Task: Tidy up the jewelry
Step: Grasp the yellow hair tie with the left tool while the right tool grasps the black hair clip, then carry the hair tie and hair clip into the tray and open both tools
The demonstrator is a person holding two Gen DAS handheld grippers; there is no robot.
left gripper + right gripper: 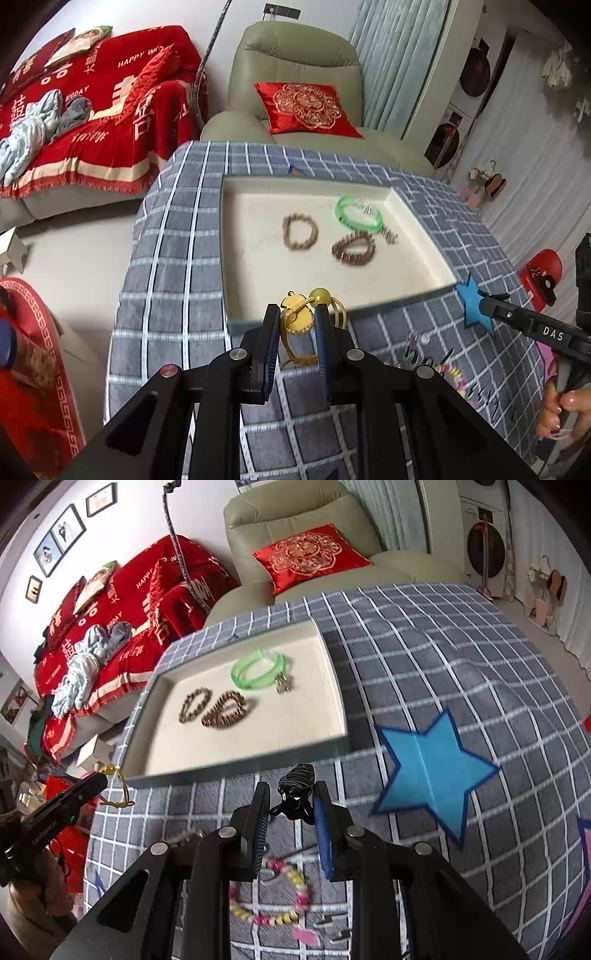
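Left gripper (296, 317) clamped on yellow cord bracelet with amber bead and gold charm (297, 320), above near rim of shallow cream-lined tray (421, 221); right gripper (291, 801) clamped on black hair claw clip (296, 794), over grey checked cloth (424, 642); green bangle (258, 674), two brown bead bracelets (194, 705) in tray; pink-yellow bead bracelet (271, 897) on cloth

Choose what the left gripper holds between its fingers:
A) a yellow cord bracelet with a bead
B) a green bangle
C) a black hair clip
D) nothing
A: the left gripper is closed on the yellow cord bracelet, near the tray.
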